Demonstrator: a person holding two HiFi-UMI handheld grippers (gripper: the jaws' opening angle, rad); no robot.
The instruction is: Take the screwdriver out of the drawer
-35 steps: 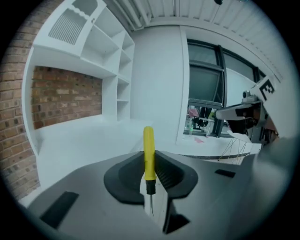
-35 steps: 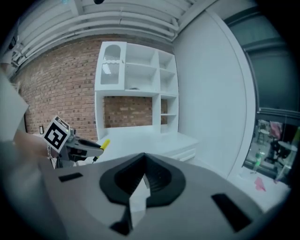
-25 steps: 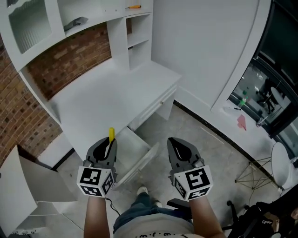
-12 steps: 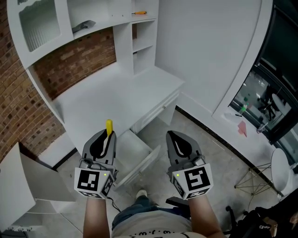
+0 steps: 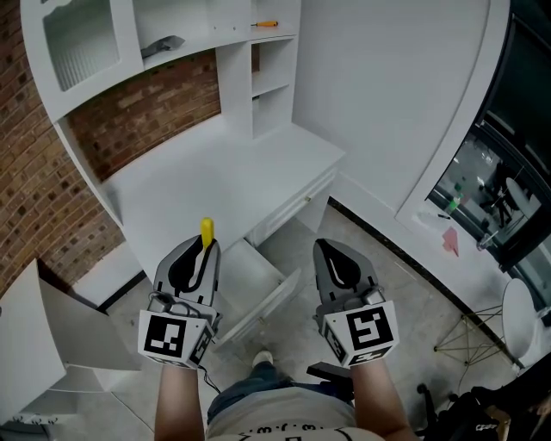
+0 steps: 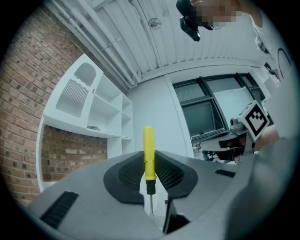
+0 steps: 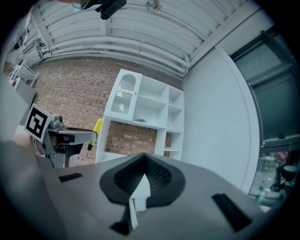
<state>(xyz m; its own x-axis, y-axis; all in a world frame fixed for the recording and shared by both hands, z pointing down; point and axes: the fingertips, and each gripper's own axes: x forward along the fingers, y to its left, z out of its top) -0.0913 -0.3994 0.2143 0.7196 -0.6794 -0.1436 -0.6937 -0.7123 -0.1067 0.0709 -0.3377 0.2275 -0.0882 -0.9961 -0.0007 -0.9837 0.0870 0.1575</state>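
Note:
A yellow-handled screwdriver (image 5: 207,231) stands upright in my left gripper (image 5: 200,250), handle up and over the front edge of the white desk (image 5: 215,177). In the left gripper view the pads are shut on the screwdriver (image 6: 148,152) where the handle meets the thin shaft, which points down. The open white drawer (image 5: 258,280) hangs out below and between both grippers. My right gripper (image 5: 331,251) is held beside the left one, over the floor, its jaws together with nothing in them. The right gripper view shows the left gripper (image 7: 61,136) and the screwdriver (image 7: 97,127) off to its left.
A white shelf unit stands on the desk; an orange-handled tool (image 5: 265,24) and a grey object (image 5: 164,45) lie on its upper shelf. A brick wall (image 5: 34,189) is behind. A white panel (image 5: 34,336) leans at left, a wire-legged chair (image 5: 516,314) at right.
Both grippers have risen a little, and the screwdriver now stands higher above the drawer. The left grip is unchanged and the right jaws stay together.

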